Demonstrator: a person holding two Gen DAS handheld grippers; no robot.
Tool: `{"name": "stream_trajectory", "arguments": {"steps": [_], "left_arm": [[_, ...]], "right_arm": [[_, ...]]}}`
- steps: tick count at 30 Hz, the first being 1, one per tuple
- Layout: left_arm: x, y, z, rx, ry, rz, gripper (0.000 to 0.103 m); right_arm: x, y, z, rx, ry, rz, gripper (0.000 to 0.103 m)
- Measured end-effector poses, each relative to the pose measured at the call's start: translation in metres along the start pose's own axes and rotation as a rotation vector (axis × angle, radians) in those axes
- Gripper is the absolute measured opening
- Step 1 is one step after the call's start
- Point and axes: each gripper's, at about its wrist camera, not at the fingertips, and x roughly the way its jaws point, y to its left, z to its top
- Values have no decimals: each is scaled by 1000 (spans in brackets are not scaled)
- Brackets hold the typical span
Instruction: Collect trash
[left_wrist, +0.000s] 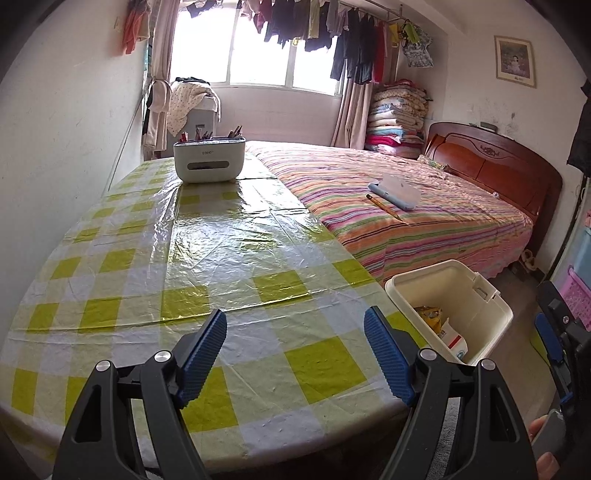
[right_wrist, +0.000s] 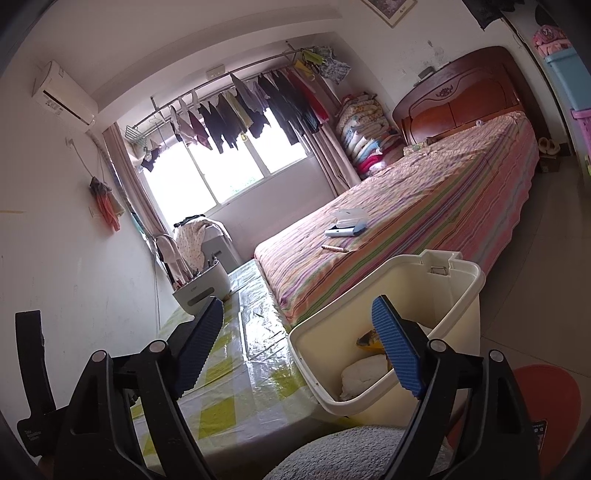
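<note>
Trash bin (left_wrist: 480, 295) stands between checked table (left_wrist: 184, 258) and bed (left_wrist: 424, 221).

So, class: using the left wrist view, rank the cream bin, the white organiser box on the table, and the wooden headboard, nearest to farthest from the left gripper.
1. Cream bin: right of the left gripper, beside the table.
2. White organiser box: far end of the table.
3. Wooden headboard: far right, against the wall.

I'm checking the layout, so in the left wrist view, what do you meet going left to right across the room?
White organizer box on the checked tablecloth → pencil on the striped bed → cream trash bin → other hand-held gripper at the right edge.
</note>
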Motion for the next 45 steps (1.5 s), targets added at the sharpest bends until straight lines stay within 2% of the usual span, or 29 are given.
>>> {"name": "stream_trajectory", "arguments": {"steps": [45], "left_arm": [[10, -10, -9, 35, 69, -13, 75]], "right_arm": [[10, 3, -1, -10, 36, 7, 83]]}}
